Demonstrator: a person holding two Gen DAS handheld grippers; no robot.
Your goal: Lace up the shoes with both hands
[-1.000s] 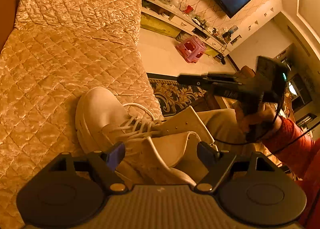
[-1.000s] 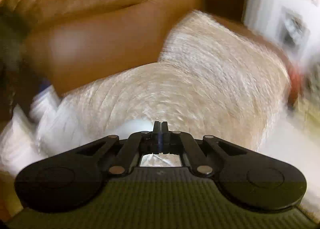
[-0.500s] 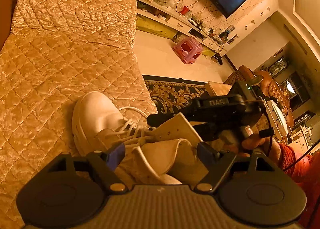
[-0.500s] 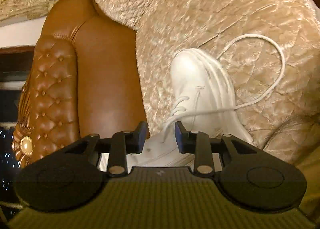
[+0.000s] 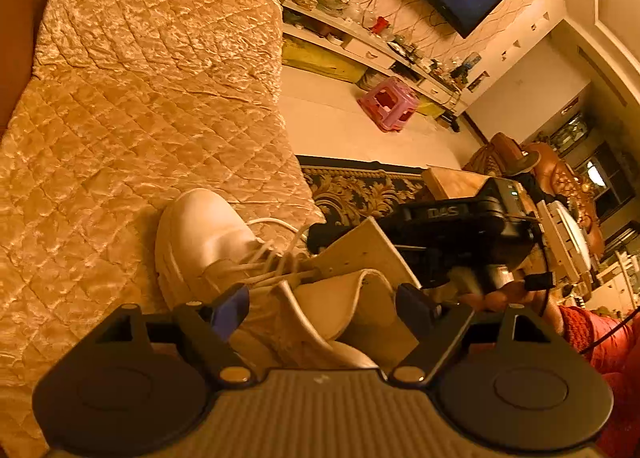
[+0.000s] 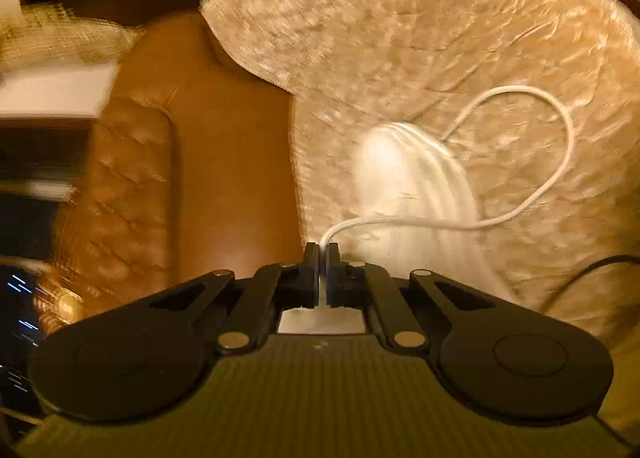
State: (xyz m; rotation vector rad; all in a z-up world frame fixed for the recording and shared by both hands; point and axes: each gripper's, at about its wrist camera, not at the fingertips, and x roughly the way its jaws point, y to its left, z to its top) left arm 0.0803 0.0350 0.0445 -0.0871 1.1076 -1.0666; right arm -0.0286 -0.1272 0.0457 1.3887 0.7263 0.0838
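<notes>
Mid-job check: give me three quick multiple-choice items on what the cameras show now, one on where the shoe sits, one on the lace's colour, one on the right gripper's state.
1. Where does the shoe rest?
A. on the quilted sofa cover
B. on the pink stool
C. on the patterned rug

2. What colour is the shoelace?
A. black
B. white
C. red

3. How does the right gripper stand?
A. wide open, nothing between its fingers
B. shut on the lace
C. shut on the shoe's tongue

Answers:
1 A, the left wrist view shows the sole on the quilted cover.
2 B, the loop on the cover is white.
3 B, the right wrist view shows the lace coming out from between the closed fingers.
</notes>
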